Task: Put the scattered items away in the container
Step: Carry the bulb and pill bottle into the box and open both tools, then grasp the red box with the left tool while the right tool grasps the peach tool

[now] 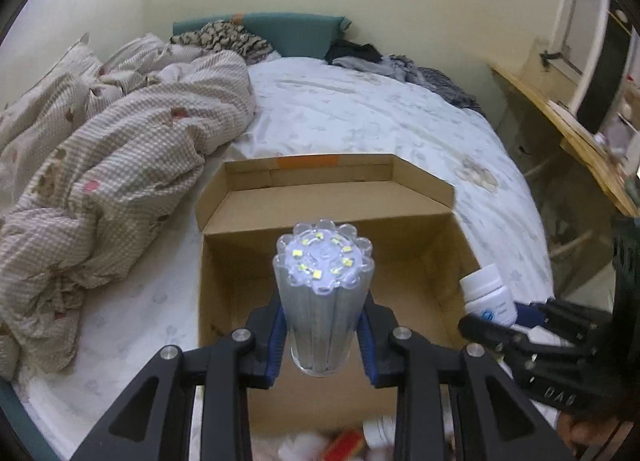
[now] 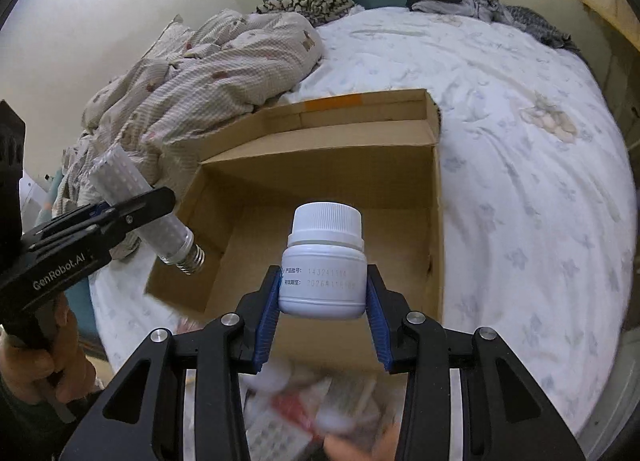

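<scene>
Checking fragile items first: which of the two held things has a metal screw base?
The clear corn-cob LED bulb in the left tongs; its threaded base shows in the right wrist view. The white plastic bottle in the right tongs has a ribbed cap.

The left claw [image 1: 322, 335] clamps a clear LED bulb [image 1: 324, 293] between its blue pads, lens end pointing away. Beyond and below it sits an open cardboard box [image 1: 240, 281] on a bed [image 1: 360, 109]. To its right the other claw [image 1: 496, 325] holds a white bottle [image 1: 488, 295] (label partly hidden). A rumpled quilt [image 1: 100, 165] lies far left
</scene>
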